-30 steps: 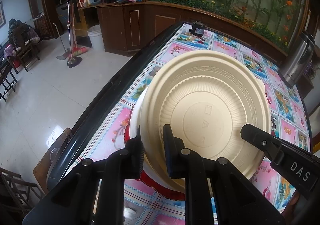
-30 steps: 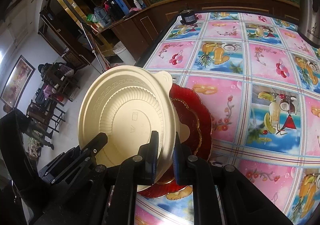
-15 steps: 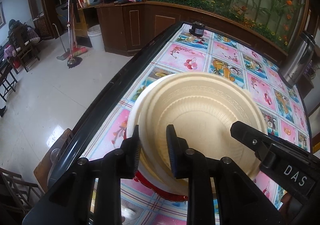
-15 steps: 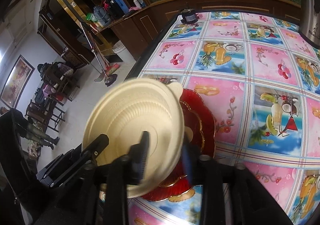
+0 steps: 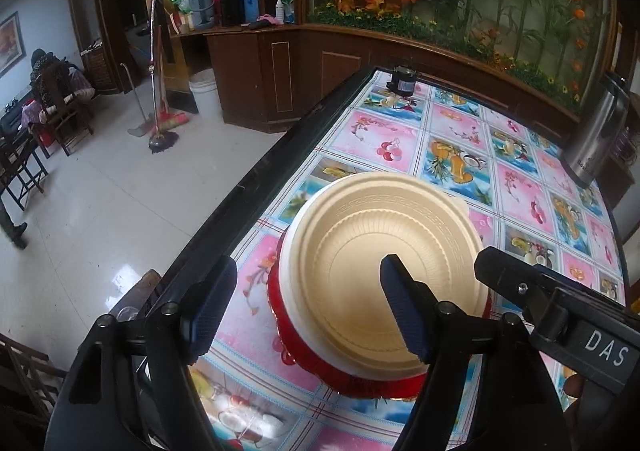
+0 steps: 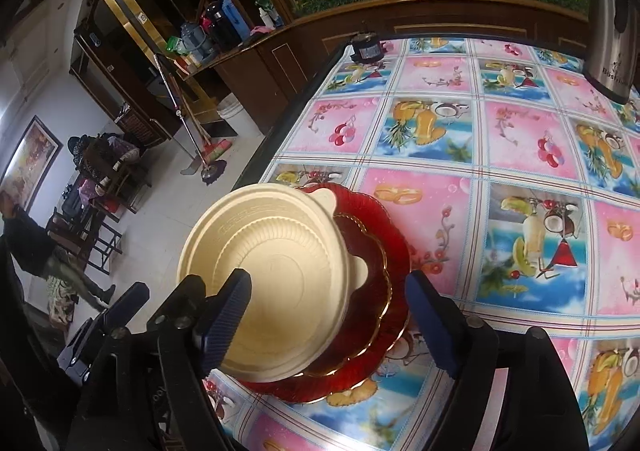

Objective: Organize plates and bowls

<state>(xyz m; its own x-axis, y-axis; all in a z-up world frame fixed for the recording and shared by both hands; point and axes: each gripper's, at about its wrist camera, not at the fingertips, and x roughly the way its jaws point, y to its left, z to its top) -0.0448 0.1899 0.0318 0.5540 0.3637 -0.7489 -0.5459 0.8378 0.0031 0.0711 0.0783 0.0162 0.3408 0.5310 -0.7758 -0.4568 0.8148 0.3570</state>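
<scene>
A cream bowl (image 5: 376, 263) sits upside down on a stack of red scalloped plates (image 5: 360, 383) near the table's left edge. It also shows in the right wrist view (image 6: 276, 275), on the red plates (image 6: 376, 271). My left gripper (image 5: 304, 311) is open, its fingers spread on either side of the bowl's near rim and holding nothing. My right gripper (image 6: 336, 323) is open too, just above the near edge of the stack. The right gripper's finger (image 5: 520, 287) shows in the left wrist view beside the bowl.
The table (image 6: 520, 155) has a pink and blue fruit-print cloth and a black rim (image 5: 256, 187) on the left, with floor beyond. A steel thermos (image 5: 596, 135) stands at the far right. A small black object (image 5: 402, 81) sits at the far corner.
Both grippers were shut on the tilted cream bowl. They lowered it flat onto the red plates, then both opened and let go.
</scene>
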